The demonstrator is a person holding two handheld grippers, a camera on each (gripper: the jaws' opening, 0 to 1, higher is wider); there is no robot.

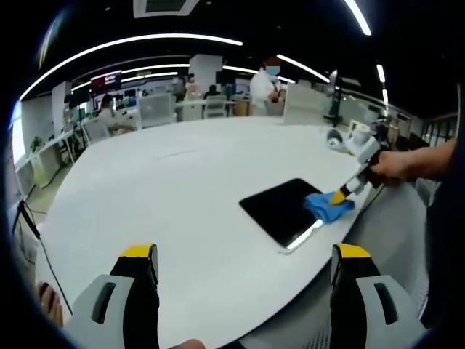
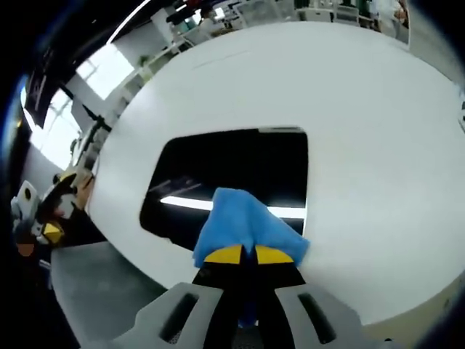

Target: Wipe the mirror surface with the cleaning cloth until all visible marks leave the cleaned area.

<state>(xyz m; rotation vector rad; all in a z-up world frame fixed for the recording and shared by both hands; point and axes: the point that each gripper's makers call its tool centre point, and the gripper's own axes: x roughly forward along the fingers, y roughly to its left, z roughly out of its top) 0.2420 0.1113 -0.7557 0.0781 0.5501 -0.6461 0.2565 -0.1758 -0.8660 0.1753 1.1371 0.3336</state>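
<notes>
Cloth [image 2: 243, 222], blue and bunched, is pinched between the pressed-together yellow-tipped jaws of the right tool [image 2: 248, 254] and rests on the mirror [image 2: 240, 163]. In the right gripper view the cloth sits at the 6 o'clock edge of the dark rectangular mirror, which lies flat on the white round tabletop [image 2: 363, 109] and reflects a bright strip of ceiling light across its lower part. At 8 o'clock in that view the left tool [image 2: 40, 218] shows beyond the tabletop's edge.

In the left gripper view the left tool [image 1: 245, 254] is spread wide, its two yellow-tipped jaws well apart and holding nothing, above the near edge of the tabletop [image 1: 182, 189]. The mirror [image 1: 280, 207] lies toward 3 o'clock, near the tabletop's rim, with the cloth [image 1: 327, 207] on its right corner under the right tool [image 1: 340, 196], gripped by a person's hand [image 1: 389, 166]. People sit and stand at desks in the background at 12 o'clock.
</notes>
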